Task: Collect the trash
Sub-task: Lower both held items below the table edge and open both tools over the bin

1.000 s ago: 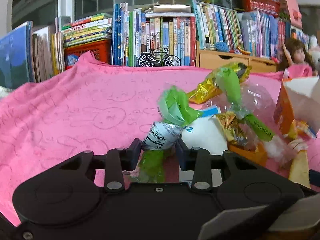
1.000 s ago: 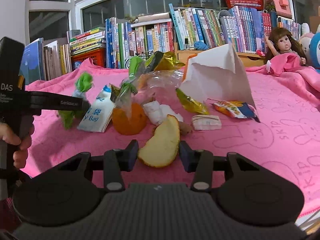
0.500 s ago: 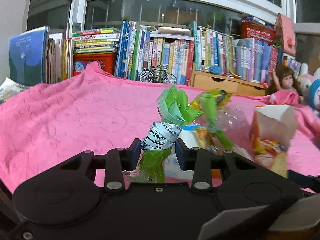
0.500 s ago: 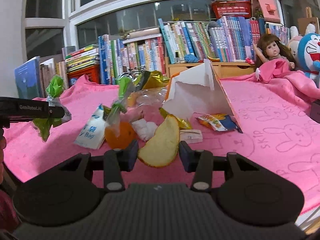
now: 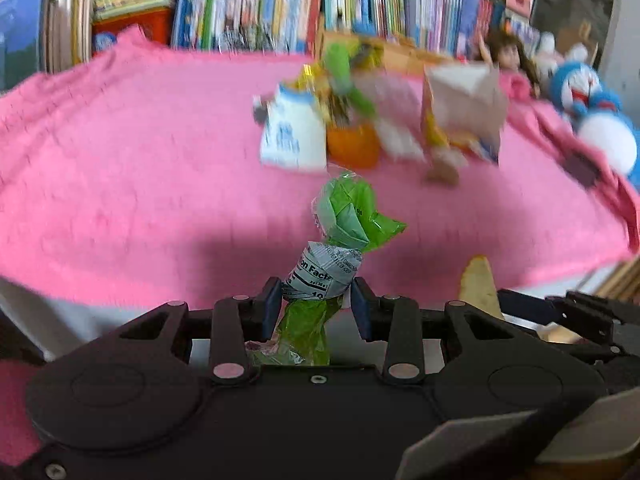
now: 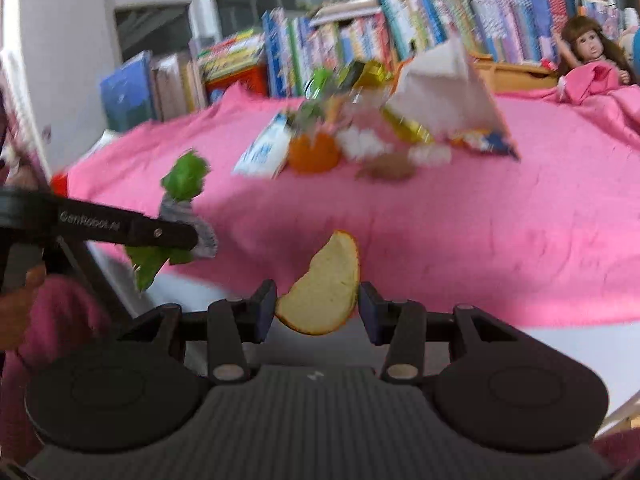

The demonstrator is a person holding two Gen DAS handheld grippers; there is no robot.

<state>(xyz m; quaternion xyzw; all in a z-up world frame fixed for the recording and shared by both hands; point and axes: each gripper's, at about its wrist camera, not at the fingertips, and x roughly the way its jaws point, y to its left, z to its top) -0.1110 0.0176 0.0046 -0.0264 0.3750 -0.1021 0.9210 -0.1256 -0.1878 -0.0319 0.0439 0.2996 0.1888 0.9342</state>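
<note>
Pinching a crumpled green wrapper (image 5: 344, 236), the left gripper (image 5: 316, 304) hangs off the pink blanket's (image 5: 140, 152) 6 o'clock edge; the right gripper (image 6: 318, 306) clamps what looks like a fruit peel (image 6: 326, 292).

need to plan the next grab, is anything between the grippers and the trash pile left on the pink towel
Only what they already carry: the left gripper is shut on a green wrapper, the right gripper on a peel slice. The bare pink towel between them and the trash pile shows no obstacle.
</note>
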